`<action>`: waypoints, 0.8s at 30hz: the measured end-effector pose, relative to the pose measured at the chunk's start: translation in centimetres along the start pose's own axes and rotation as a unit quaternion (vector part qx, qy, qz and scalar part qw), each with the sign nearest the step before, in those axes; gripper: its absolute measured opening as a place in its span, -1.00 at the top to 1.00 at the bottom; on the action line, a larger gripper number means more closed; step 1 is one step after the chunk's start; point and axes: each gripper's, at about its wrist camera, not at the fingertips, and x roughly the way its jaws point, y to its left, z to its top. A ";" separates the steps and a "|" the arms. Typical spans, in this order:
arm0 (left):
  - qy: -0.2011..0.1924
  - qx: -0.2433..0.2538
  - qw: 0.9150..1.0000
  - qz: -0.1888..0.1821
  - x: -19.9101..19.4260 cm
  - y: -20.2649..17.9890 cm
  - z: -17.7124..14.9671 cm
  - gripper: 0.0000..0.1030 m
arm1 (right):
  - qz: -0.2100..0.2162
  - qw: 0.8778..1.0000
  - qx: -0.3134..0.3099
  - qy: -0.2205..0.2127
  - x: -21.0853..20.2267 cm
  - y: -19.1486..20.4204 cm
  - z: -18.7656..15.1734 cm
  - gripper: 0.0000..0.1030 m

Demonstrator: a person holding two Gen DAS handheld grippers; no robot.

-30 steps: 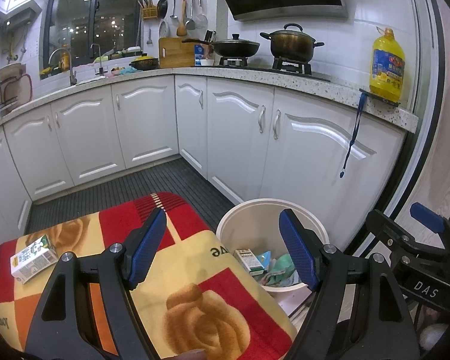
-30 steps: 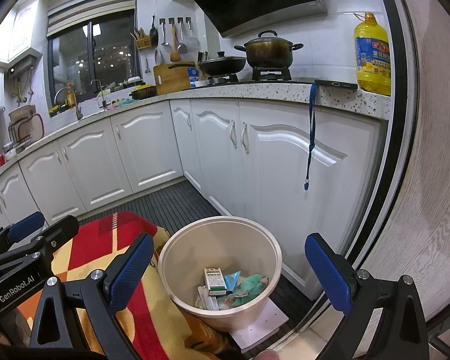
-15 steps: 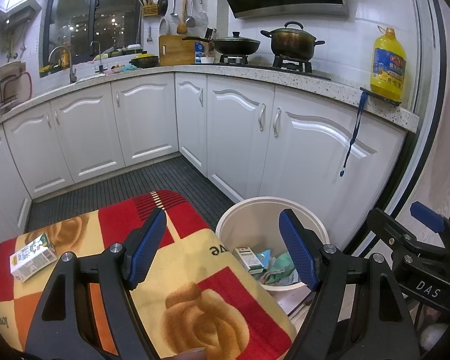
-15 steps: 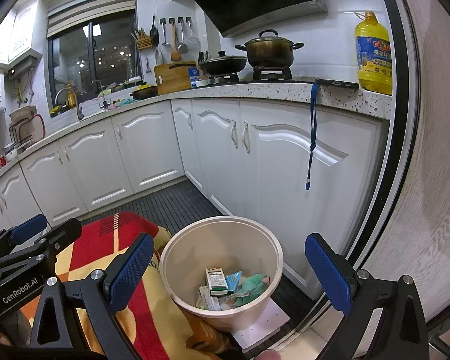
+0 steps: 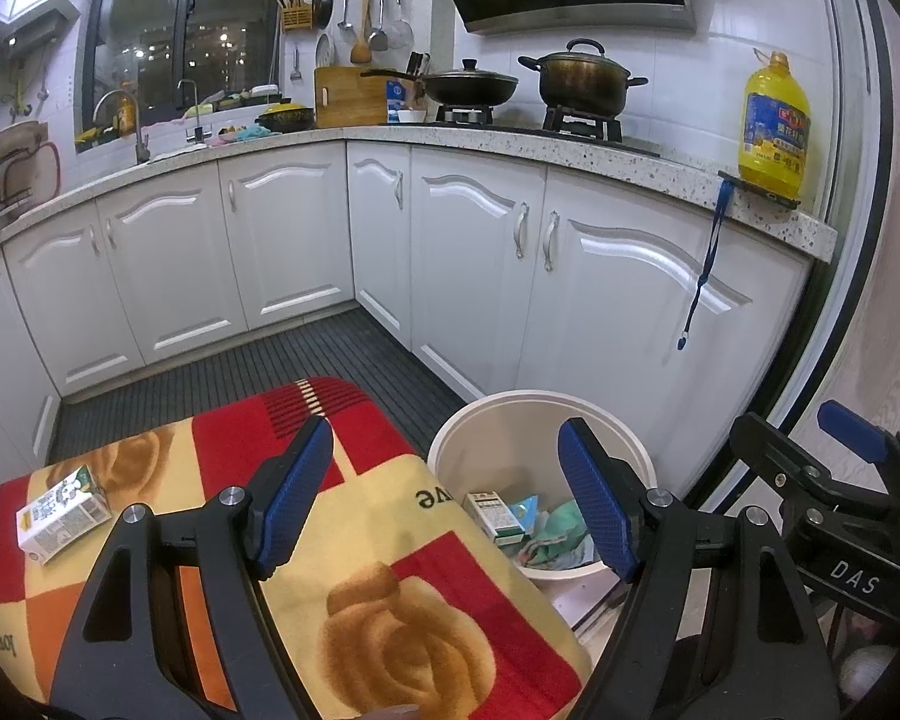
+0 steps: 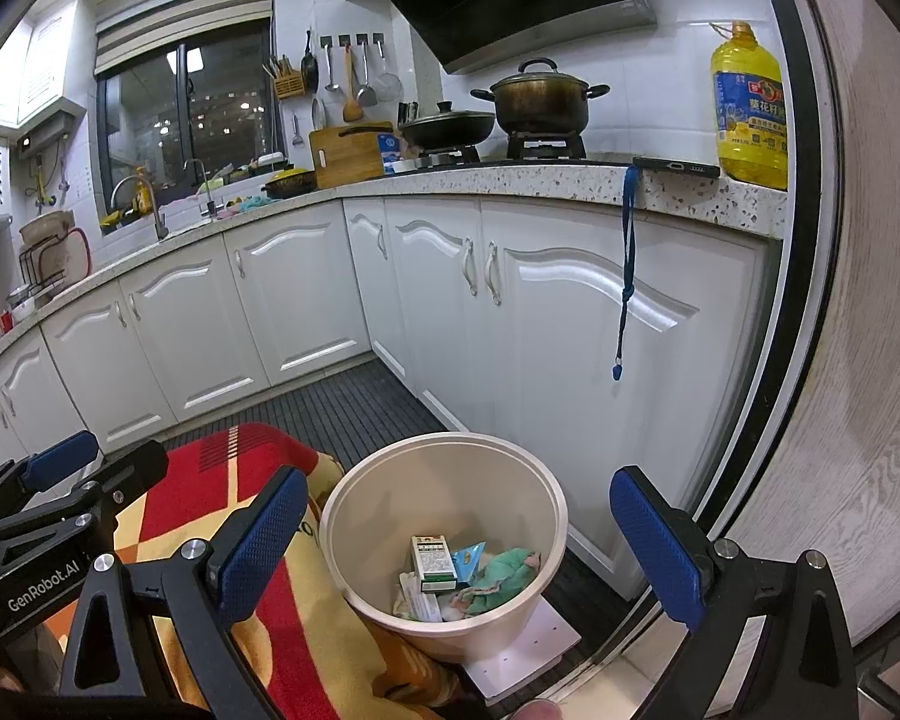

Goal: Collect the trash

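cream bin point(image 6: 534, 546) holds trash; carton point(image 5: 60, 515) on blanket point(image 5: 390, 540); both claws gape wide, empty.

The bin point(image 6: 444, 540) mouth lies open from above, with cabinets point(image 6: 570, 348) close at two o'clock. The blanket point(image 5: 390, 540) presses its nine o'clock side.

Both wrist views look forward and slightly down from close above a blanket point(image 5: 390, 540). They share the bin point(image 6: 390, 480) and the cabinets point(image 5: 474, 252).
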 end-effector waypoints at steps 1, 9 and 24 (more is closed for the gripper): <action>0.000 0.000 1.000 0.000 0.0 0.0 0.0 -0.50 | 0.000 1.000 0.000 0.000 0.0 0.0 0.0 -0.95; 0.001 0.000 1.000 -0.001 0.0 0.0 0.0 -0.50 | 0.000 1.000 0.000 0.001 0.1 0.0 0.0 -0.95; 0.003 0.000 1.000 -0.001 0.2 0.1 -0.1 -0.50 | 0.000 1.000 0.000 0.005 0.5 -0.2 -0.3 -0.95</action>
